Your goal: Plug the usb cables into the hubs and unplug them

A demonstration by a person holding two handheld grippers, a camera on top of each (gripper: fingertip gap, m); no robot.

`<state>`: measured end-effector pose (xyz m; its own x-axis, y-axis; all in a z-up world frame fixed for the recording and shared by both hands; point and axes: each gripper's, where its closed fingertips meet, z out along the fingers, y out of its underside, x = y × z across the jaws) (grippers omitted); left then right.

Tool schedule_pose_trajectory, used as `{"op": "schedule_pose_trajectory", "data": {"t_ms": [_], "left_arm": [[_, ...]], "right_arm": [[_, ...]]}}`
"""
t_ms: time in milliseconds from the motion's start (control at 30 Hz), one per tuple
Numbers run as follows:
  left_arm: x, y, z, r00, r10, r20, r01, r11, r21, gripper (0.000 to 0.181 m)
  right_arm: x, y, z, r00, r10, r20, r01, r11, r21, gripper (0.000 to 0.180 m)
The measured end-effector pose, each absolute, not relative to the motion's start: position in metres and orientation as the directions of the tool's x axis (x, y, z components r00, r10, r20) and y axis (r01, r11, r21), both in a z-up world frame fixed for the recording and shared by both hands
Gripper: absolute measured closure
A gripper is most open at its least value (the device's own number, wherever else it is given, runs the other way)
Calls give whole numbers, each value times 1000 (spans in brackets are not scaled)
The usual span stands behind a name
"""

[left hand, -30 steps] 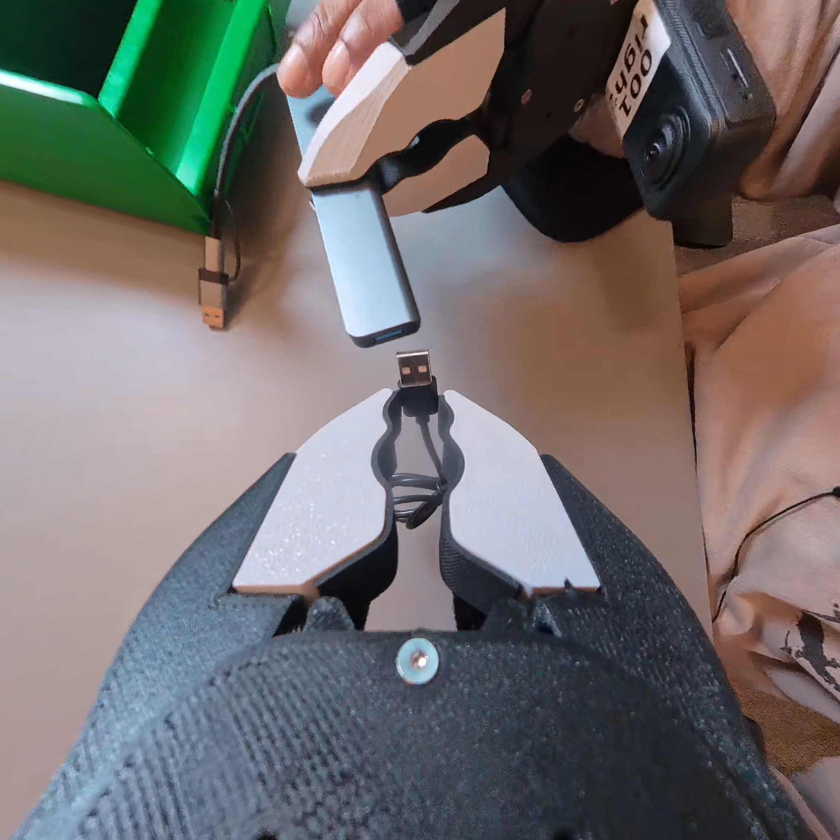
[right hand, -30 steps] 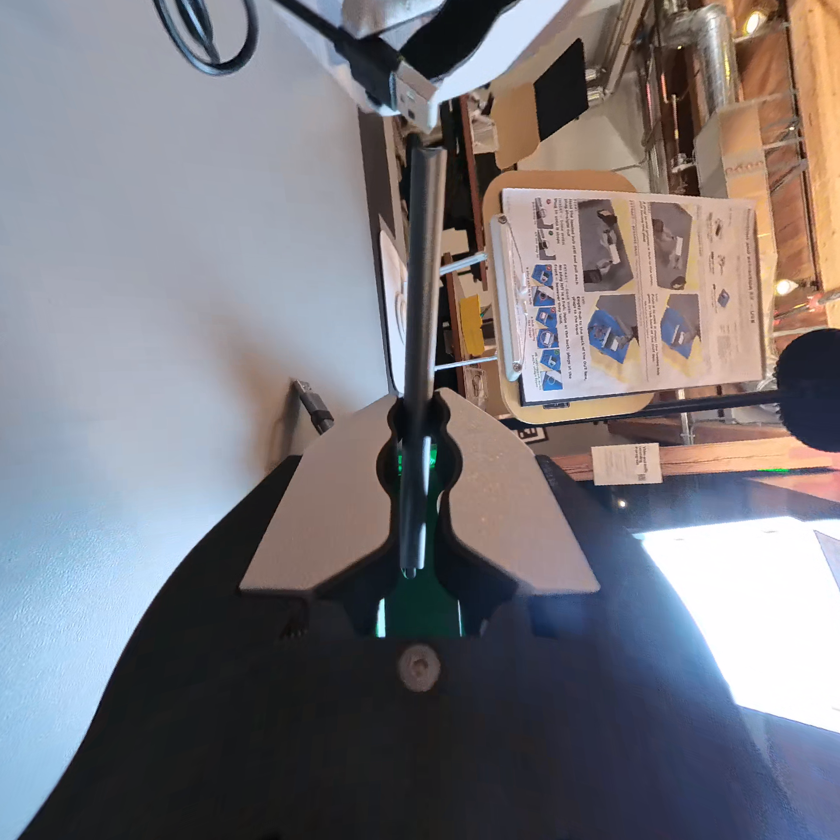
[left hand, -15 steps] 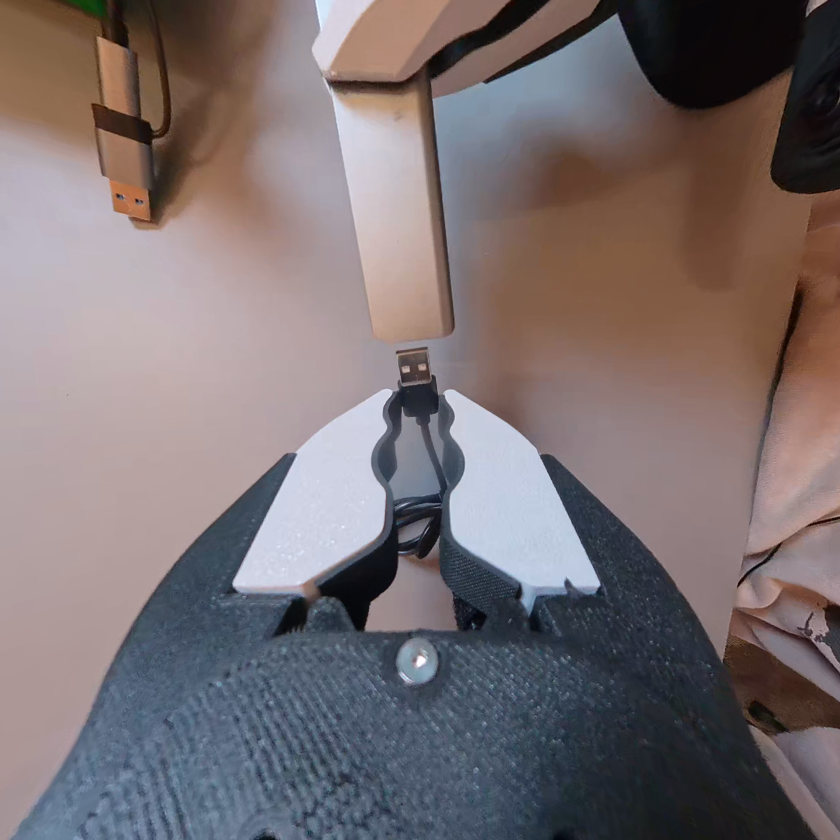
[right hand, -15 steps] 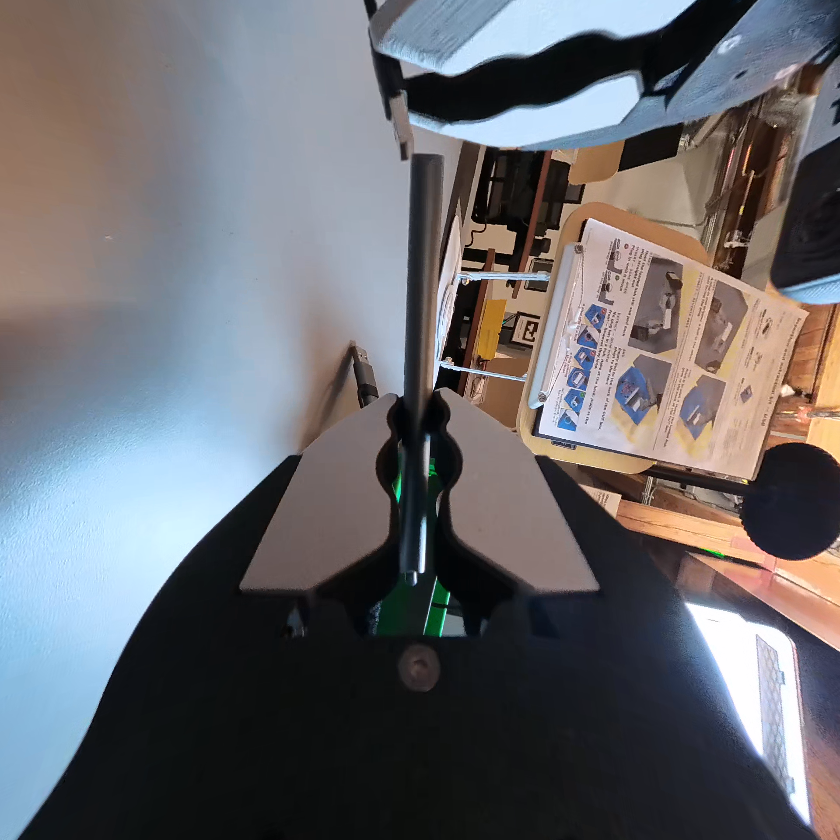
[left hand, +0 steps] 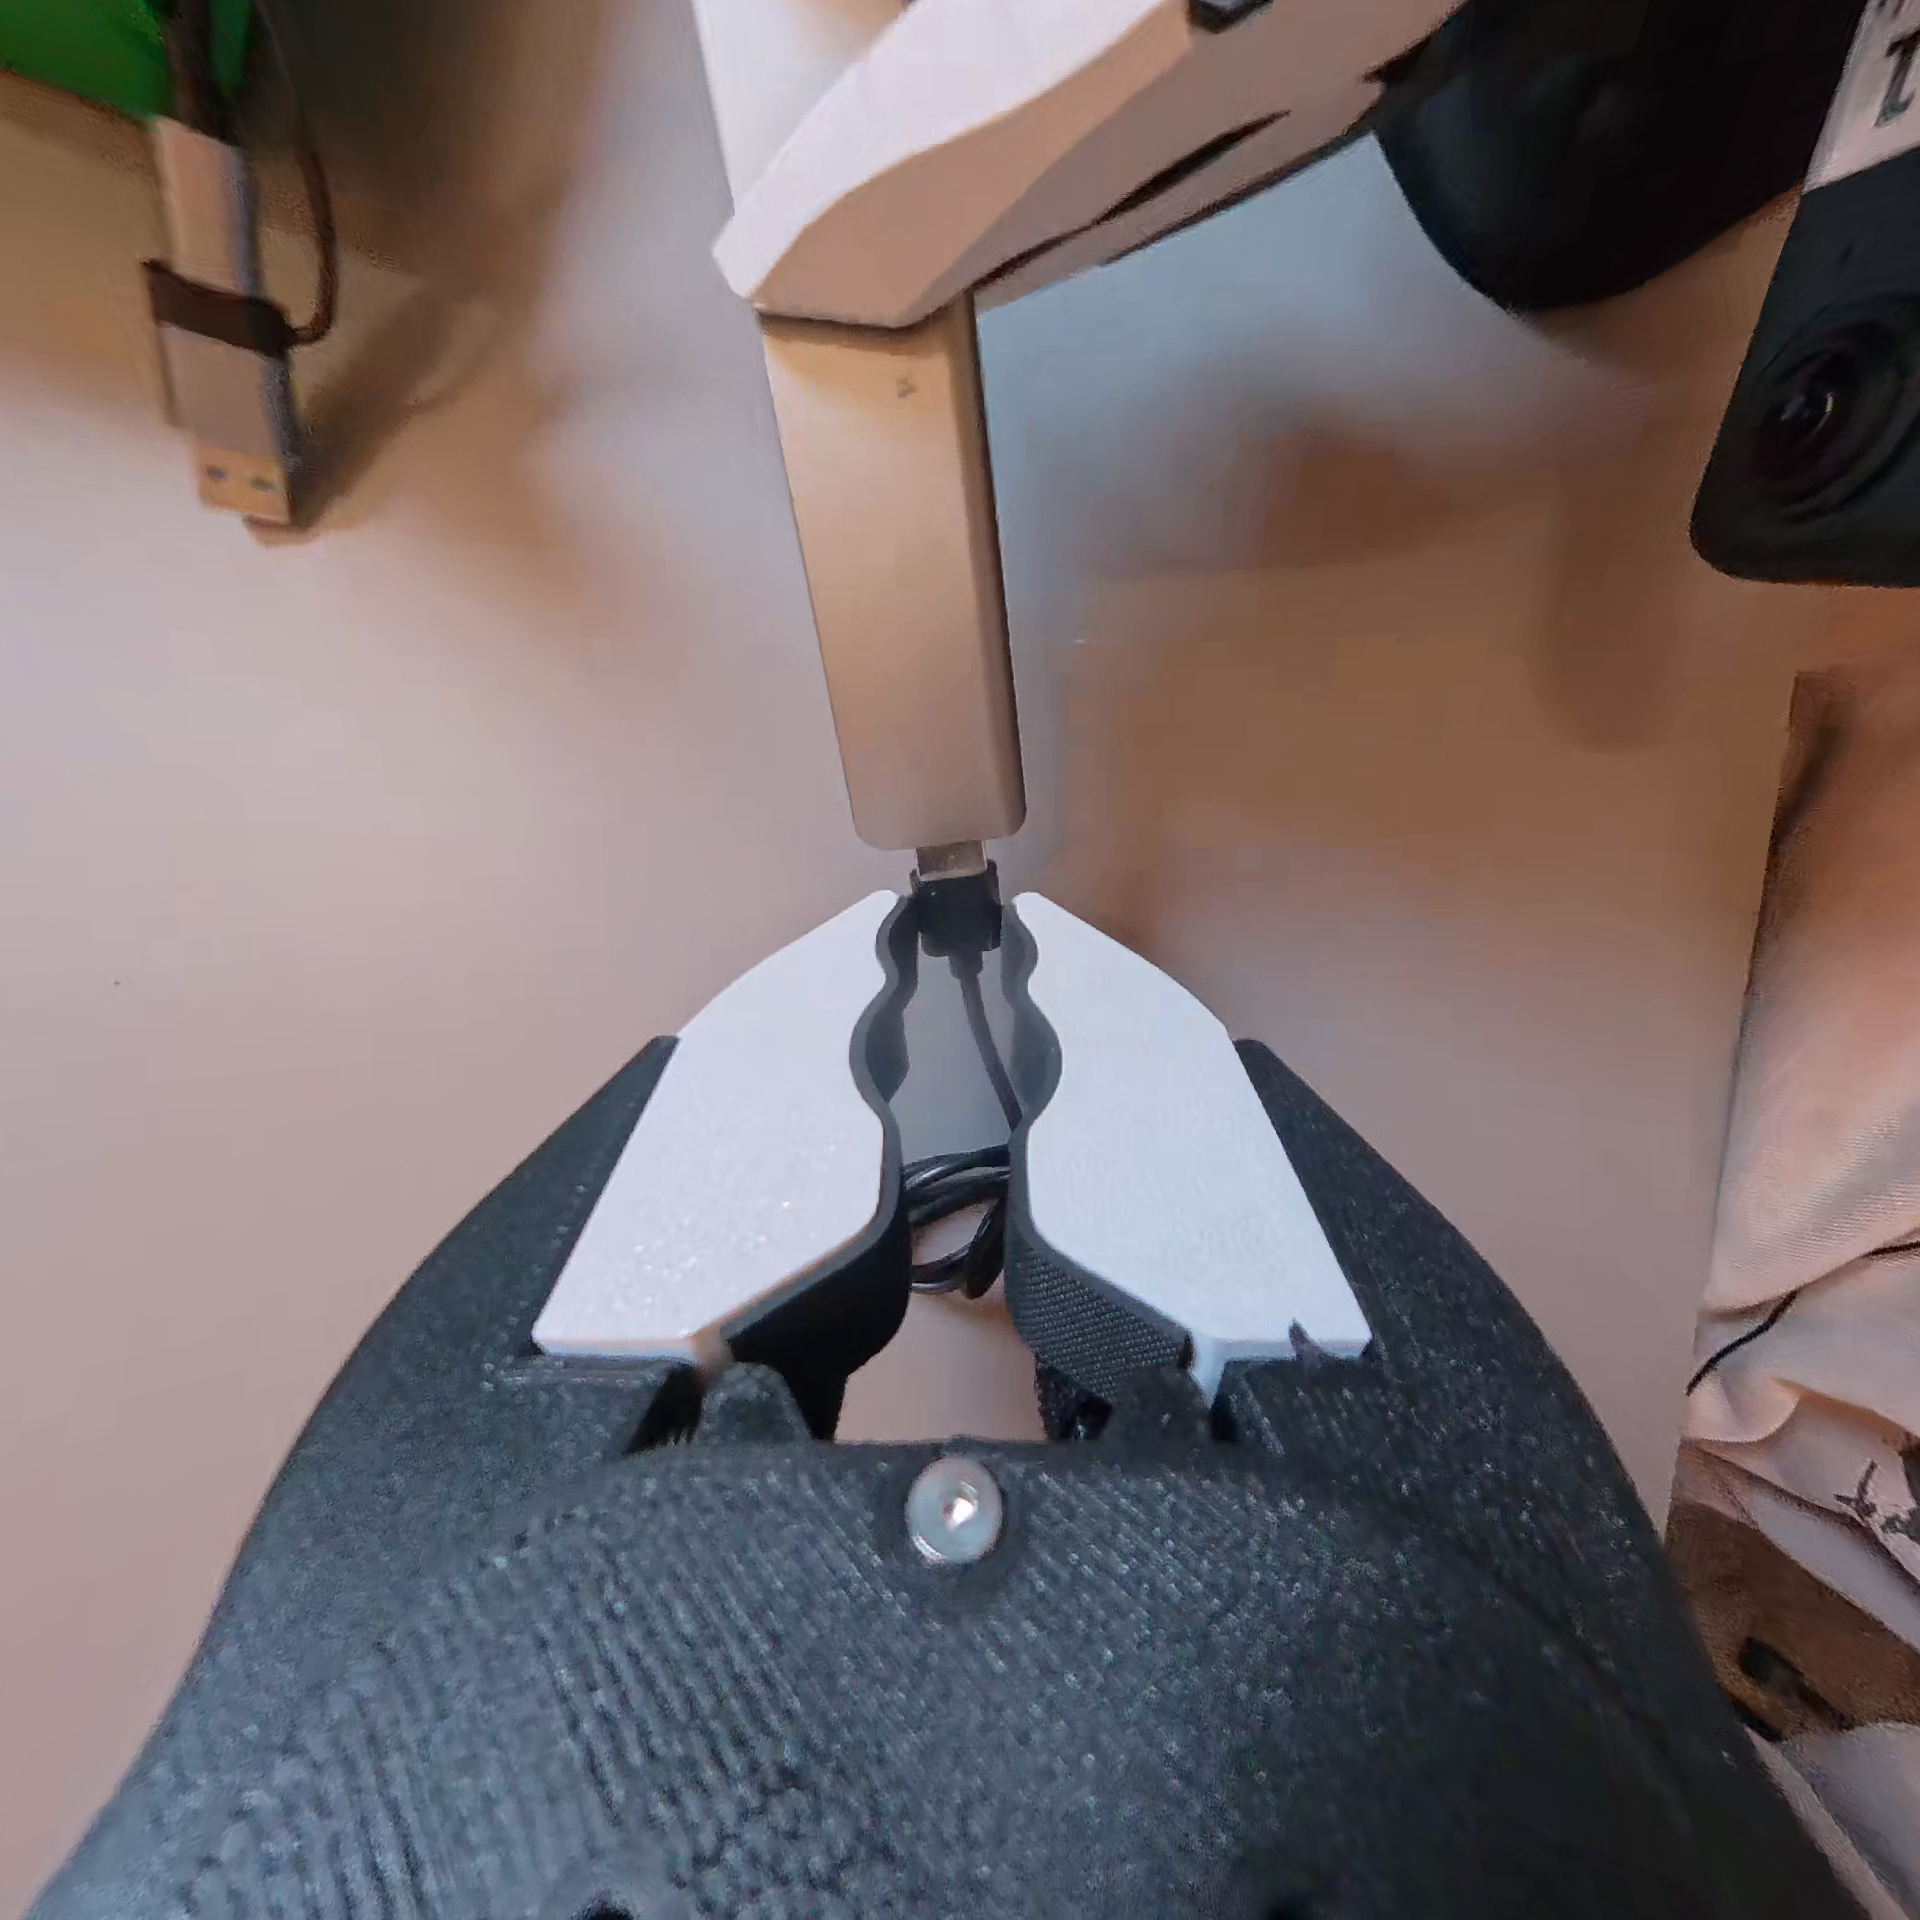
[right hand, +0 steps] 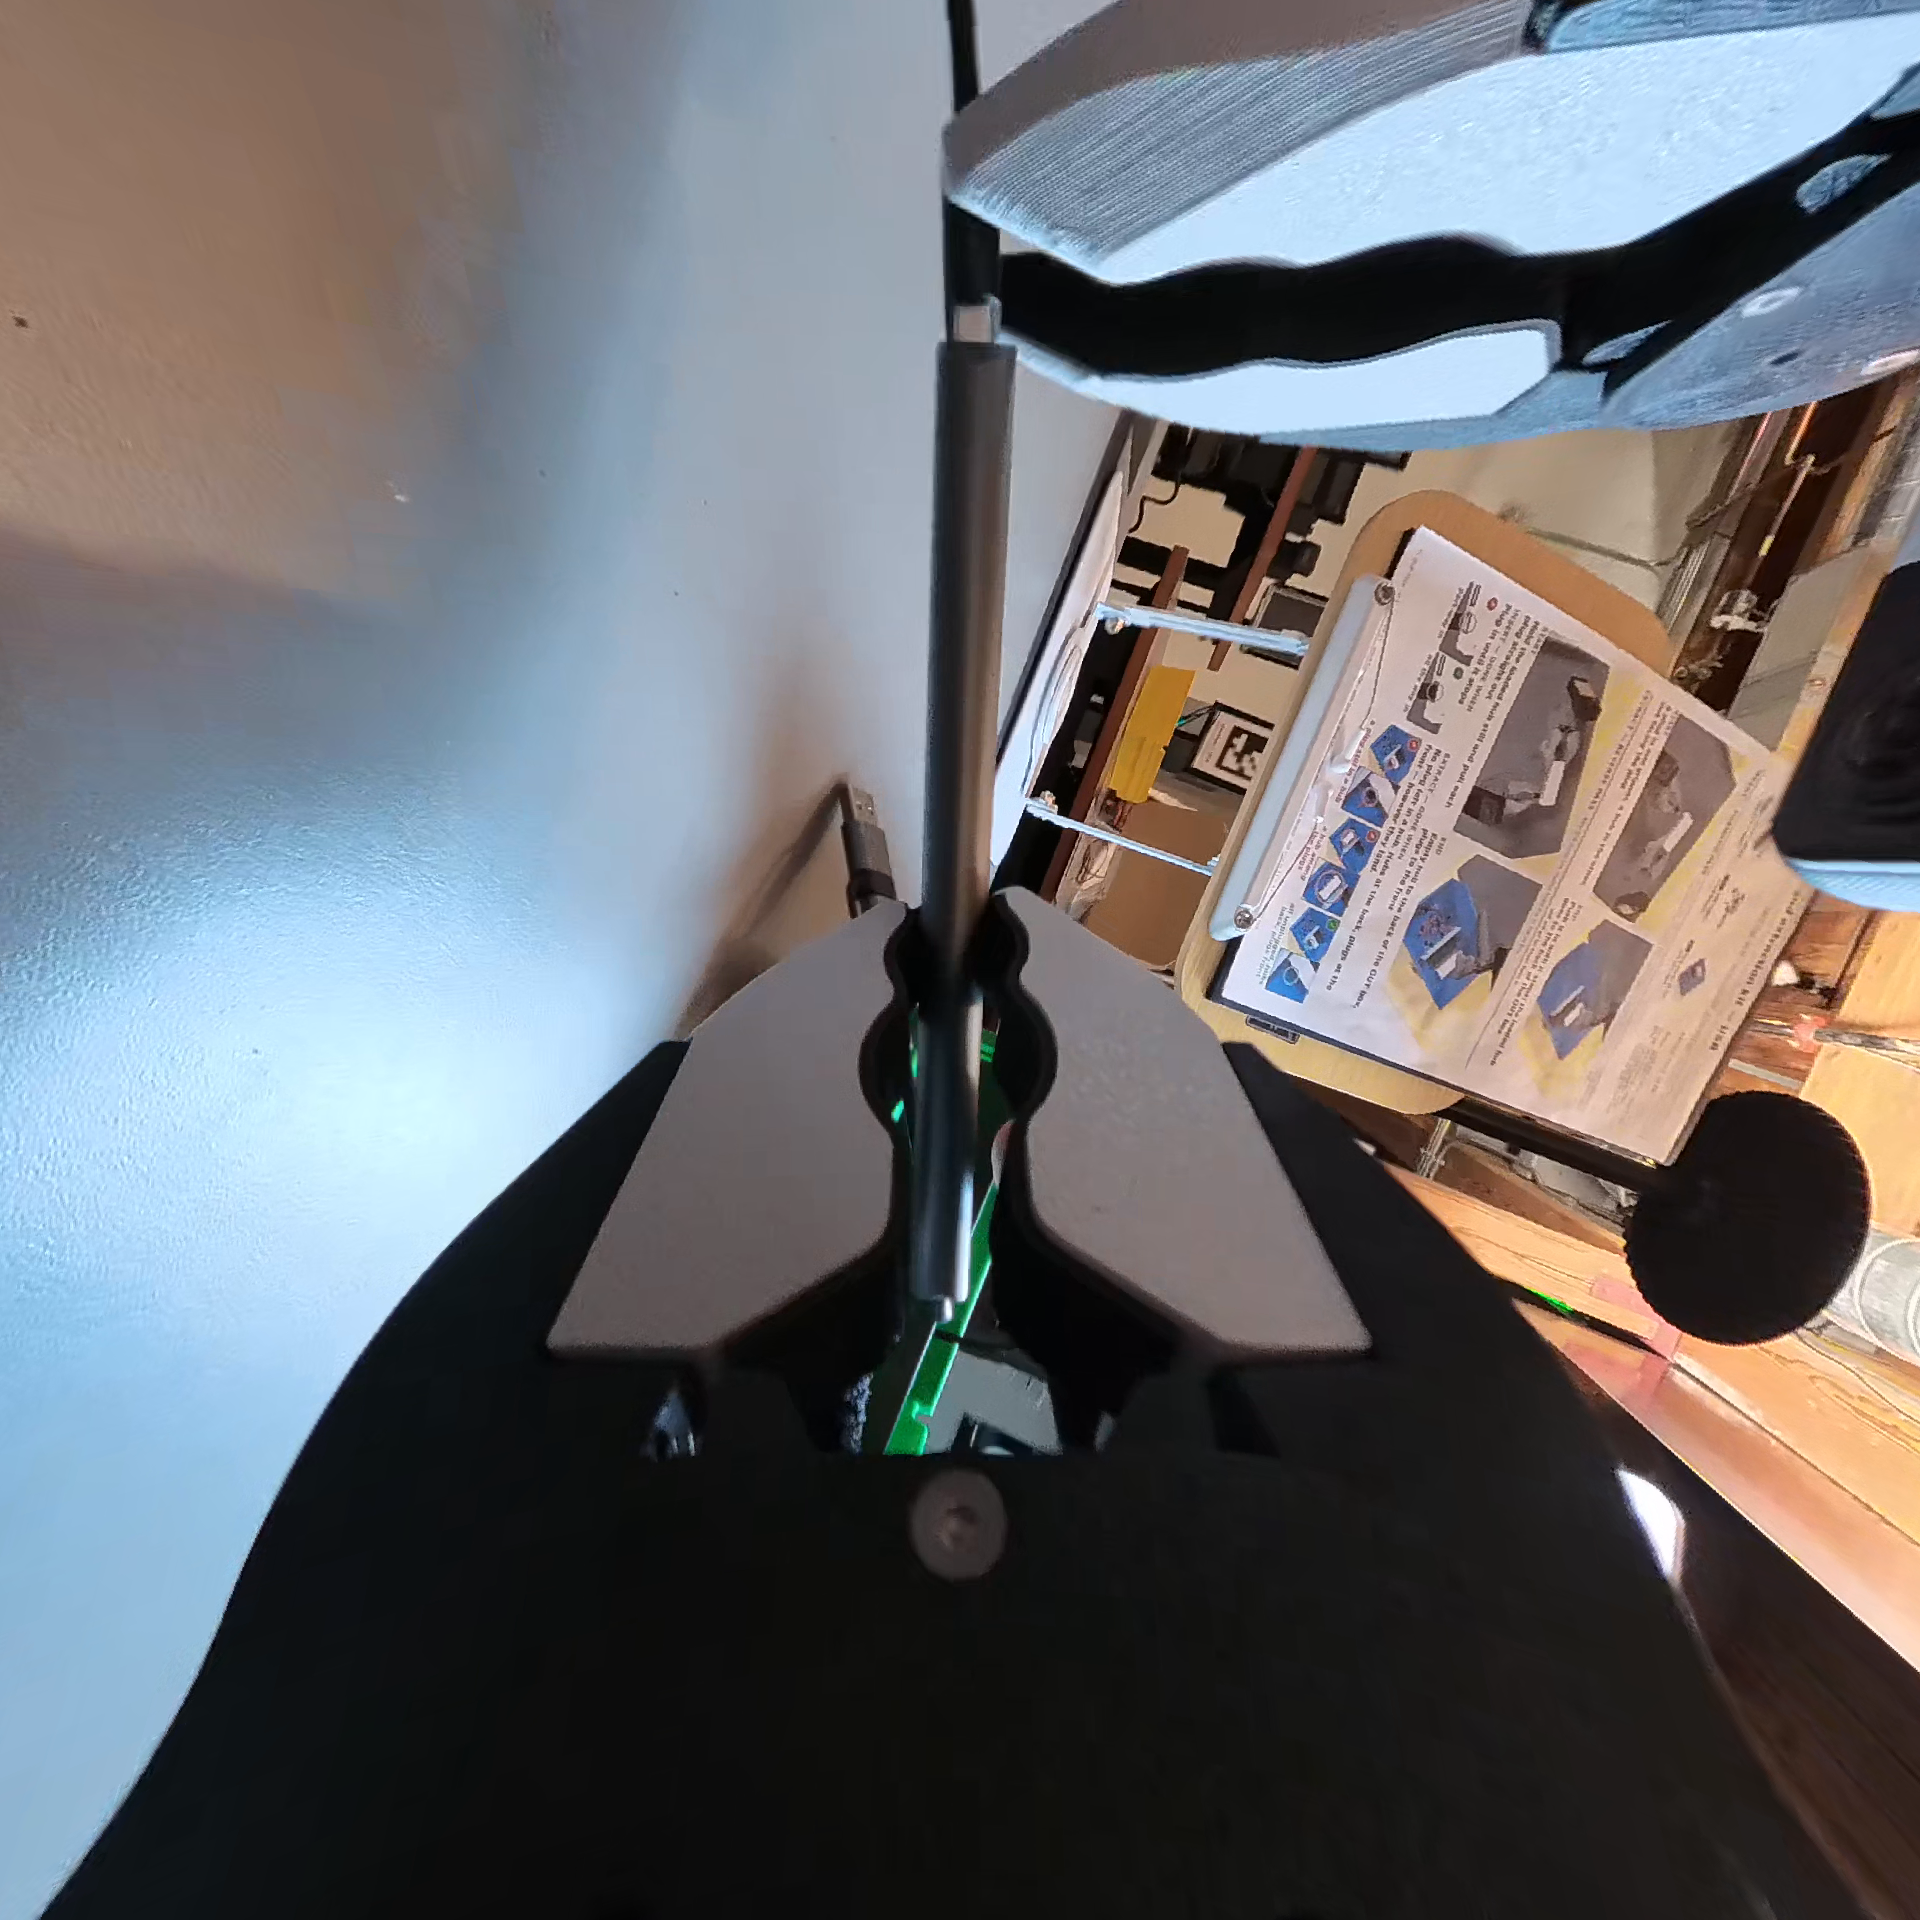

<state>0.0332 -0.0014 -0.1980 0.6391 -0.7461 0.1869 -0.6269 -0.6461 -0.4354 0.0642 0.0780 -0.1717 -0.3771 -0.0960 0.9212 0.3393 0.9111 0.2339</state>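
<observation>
Beige worktop [left hand: 416,831] fills most of the left wrist view, with a busy workshop and an instruction sheet on a clipboard stand [right hand: 1455,883] off past its edge in the right wrist view. Biggest player is the left hand-held gripper [left hand: 954,909], fingers pinched nearly together on the black body of the usb plug [left hand: 952,883], its thin cable [left hand: 987,1049] trailing back between the fingers into a little coil. Opposite it, the right hand-held gripper [right hand: 954,925] is clamped on the flat sides of the slim grey hub [left hand: 902,582], which hangs above the worktop pointing straight at the plug. The metal tip looks partly inside the hub's end port, with a sliver of metal showing, so I'd say insertion is underway but not seated.

A second hub [left hand: 223,343] with a wrapped cable lies off to the side, near a green bin [left hand: 83,52].

What could go wrong: if the two hand-held grippers drift out of line while pushing, the plug could jam or cock sideways in the port. The plug is held only by its short body, so a hard push might make it slip back between the fingers. The hub could also pivot in its narrow grip.
</observation>
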Motion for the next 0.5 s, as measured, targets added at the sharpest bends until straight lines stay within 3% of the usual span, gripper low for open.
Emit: {"op": "schedule_pose_trajectory", "data": {"t_ms": [500], "left_arm": [[42, -4, -184, 583, -774, 248, -557, -602, -572, 166]], "right_arm": [[67, 64, -161, -384, -78, 920, 361, 904, 227, 170]]}}
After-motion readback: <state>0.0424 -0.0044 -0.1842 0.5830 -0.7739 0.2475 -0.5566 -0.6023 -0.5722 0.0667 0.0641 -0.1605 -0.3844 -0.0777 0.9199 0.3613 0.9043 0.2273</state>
